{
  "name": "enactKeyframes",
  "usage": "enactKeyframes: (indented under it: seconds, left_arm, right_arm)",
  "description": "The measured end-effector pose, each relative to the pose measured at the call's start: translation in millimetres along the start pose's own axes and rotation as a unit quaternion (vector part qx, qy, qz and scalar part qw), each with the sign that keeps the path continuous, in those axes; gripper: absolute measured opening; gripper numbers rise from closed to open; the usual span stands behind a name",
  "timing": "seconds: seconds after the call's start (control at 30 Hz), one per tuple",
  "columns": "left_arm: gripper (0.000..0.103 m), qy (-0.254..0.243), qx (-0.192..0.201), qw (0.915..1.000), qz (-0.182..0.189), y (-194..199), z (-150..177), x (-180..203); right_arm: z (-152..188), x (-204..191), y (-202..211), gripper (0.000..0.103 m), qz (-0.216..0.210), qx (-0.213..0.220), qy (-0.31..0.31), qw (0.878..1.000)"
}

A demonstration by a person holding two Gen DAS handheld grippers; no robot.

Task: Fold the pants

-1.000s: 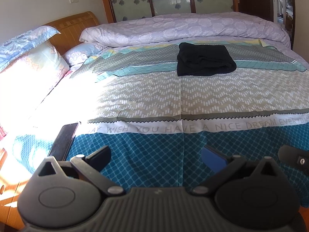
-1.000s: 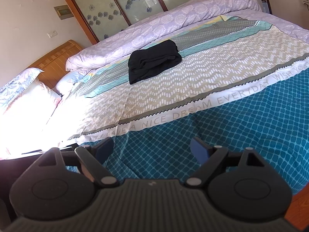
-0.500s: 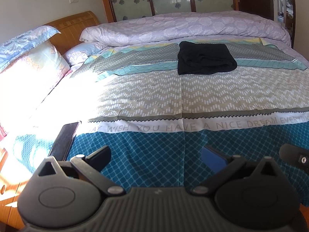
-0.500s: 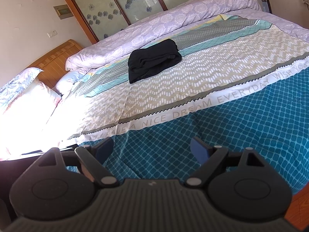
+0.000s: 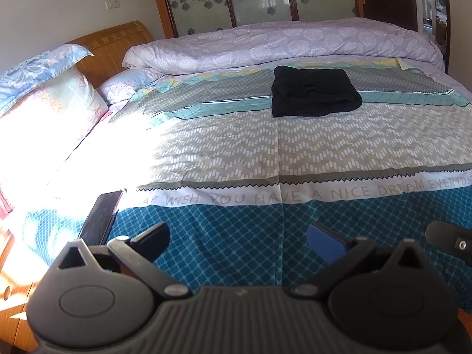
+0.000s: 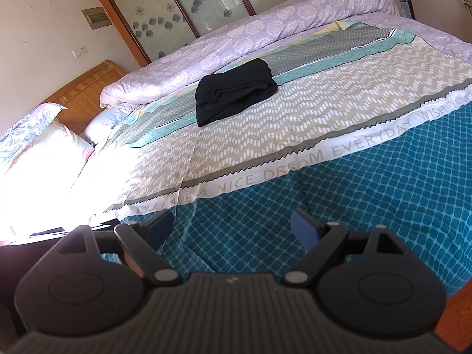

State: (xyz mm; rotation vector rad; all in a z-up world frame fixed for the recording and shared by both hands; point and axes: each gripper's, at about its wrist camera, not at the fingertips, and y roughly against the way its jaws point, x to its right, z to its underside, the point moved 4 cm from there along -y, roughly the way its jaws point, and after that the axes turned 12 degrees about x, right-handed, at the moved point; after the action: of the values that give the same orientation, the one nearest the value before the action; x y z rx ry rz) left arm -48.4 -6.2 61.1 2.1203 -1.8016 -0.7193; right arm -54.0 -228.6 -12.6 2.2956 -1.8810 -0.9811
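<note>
The black pants (image 5: 314, 93) lie folded in a compact rectangle on the far half of the bed, near the rolled lilac duvet; they also show in the right wrist view (image 6: 234, 91). My left gripper (image 5: 239, 236) is open and empty, held over the teal near part of the bedspread, far from the pants. My right gripper (image 6: 231, 225) is open and empty too, over the same teal area. Part of the right gripper (image 5: 451, 240) shows at the right edge of the left wrist view.
A dark phone (image 5: 101, 216) lies on the bed's near left edge. Pillows (image 5: 44, 103) and a wooden headboard (image 5: 109, 47) are at the left. The rolled duvet (image 5: 280, 41) runs along the far side. A patterned bedspread (image 6: 295, 124) covers the bed.
</note>
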Motion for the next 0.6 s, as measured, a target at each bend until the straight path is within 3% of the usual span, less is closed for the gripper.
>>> enactKeyframes:
  seconds: [0.6]
  left_arm:
    - [0.103,0.002,0.0,1.0,0.0,1.1,-2.1,-0.8]
  right_arm:
    - [2.3,0.1,-0.4,0.089,0.0,-0.001,0.0,1.0]
